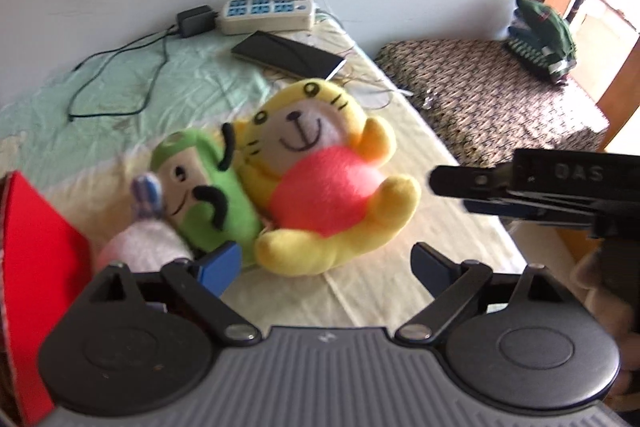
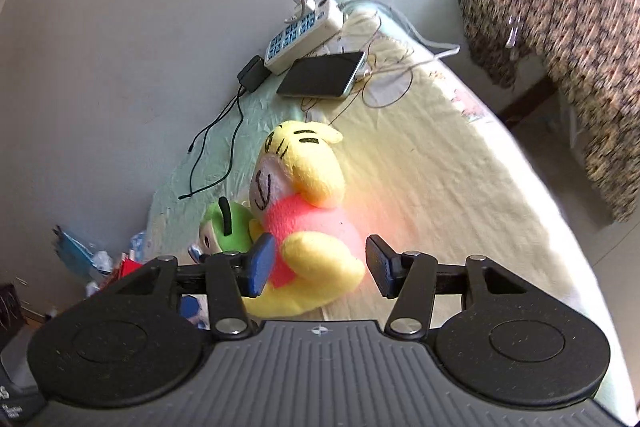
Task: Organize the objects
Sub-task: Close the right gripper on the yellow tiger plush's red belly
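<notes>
Yellow plush cat [image 2: 304,223] lies on the bed [image 2: 440,163], leaning on the smaller green plush [image 2: 226,227].
Soft, light, squashy: its plump leg suits gripping. Right gripper [image 2: 318,267] straddles it, jaws wide, empty; left gripper [image 1: 326,269] likewise open.

Bed with wrinkled pale green and yellow sheet [image 1: 168,83] carried everything. Yellow cat plush with pink belly [image 1: 320,179] lay touching a green plush [image 1: 204,195] (small white-pink plush [image 1: 140,243] just beside). Near the wall: white power strip with blue sockets [image 1: 266,13], black adapter [image 1: 194,21], black flat phone [image 1: 288,55], loose cables.
</notes>
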A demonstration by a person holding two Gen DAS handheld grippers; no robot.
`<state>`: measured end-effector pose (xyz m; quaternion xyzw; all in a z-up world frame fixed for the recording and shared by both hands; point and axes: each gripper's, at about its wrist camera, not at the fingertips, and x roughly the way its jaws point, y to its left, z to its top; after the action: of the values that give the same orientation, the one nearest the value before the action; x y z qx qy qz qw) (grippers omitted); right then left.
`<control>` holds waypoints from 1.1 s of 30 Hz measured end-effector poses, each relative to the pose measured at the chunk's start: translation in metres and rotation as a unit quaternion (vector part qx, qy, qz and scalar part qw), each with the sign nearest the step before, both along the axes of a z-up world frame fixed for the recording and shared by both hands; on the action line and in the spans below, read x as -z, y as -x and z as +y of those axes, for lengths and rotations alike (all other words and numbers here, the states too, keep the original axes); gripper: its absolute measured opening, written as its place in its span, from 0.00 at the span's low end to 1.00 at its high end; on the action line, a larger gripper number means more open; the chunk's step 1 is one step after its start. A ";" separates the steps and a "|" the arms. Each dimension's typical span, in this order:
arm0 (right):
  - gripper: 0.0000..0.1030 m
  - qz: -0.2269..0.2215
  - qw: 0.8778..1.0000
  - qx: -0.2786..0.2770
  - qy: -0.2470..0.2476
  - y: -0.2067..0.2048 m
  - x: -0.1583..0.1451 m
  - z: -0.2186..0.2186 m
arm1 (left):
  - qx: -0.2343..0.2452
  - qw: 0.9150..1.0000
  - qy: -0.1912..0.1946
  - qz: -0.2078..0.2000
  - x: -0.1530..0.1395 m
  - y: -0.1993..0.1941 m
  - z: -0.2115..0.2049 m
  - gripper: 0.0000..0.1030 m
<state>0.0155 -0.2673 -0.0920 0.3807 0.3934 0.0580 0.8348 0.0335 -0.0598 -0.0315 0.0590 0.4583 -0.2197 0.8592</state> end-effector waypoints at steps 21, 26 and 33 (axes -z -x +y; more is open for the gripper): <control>0.57 0.017 0.992 -0.076 -0.095 -0.069 0.059 0.010 | 0.015 0.996 0.051 0.074 0.050 -0.065 -0.026 0.92; 0.43 0.010 0.991 -0.084 -0.102 -0.063 0.054 0.008 | 0.014 0.995 0.045 0.085 0.060 -0.070 -0.027 0.88; 0.40 -0.001 0.994 -0.086 -0.073 -0.033 0.034 0.005 | 0.031 0.995 0.049 0.085 0.052 -0.058 -0.027 0.83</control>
<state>0.0489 -0.2624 -0.1264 0.4050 0.4189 0.1583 0.7971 0.0918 -0.0871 -0.0835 0.0125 0.5161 -0.2727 0.8119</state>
